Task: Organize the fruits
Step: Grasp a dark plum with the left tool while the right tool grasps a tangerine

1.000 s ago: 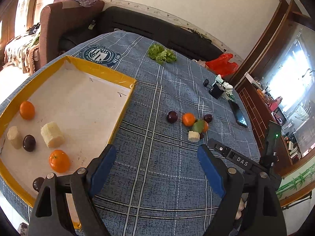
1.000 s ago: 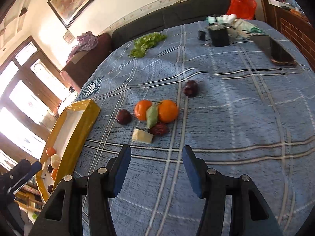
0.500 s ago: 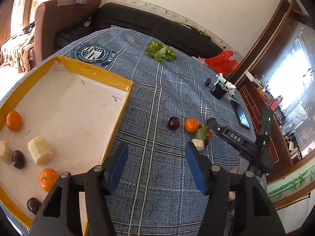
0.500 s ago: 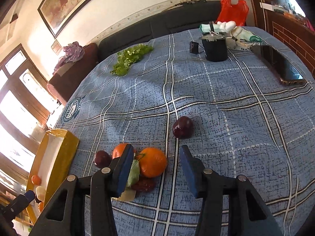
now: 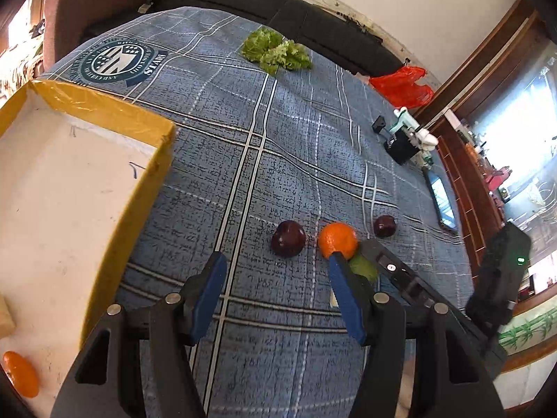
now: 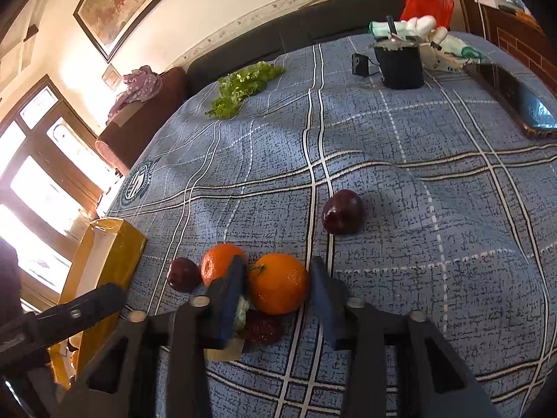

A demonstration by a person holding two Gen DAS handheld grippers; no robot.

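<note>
Loose fruit lies on the blue checked cloth. My right gripper (image 6: pixel 277 261) is closing on the larger orange (image 6: pixel 278 283), and both pads meet its sides while it rests on the cloth. Around it lie a second orange (image 6: pixel 219 264), a small plum (image 6: pixel 182 274), a green leaf, a dark red fruit (image 6: pixel 261 327) and a pale banana piece (image 6: pixel 222 348). A bigger plum (image 6: pixel 343 216) sits apart, farther back. My left gripper (image 5: pixel 275 257) stands open with nothing between its fingers, just short of a plum (image 5: pixel 288 237). The yellow-rimmed tray (image 5: pixel 139 188) is at the left, with an orange (image 5: pixel 19 372) in it.
Lettuce (image 5: pixel 276 52) lies at the far side of the table. A black box (image 6: pixel 398 66), a phone (image 6: pixel 522 101) and a red bag (image 5: pixel 400 85) are at the far right. A dark sofa runs behind the table.
My left gripper has moved right from over the tray toward the loose fruit and its jaws have narrowed. My right gripper has moved forward over the orange and closed on it.
</note>
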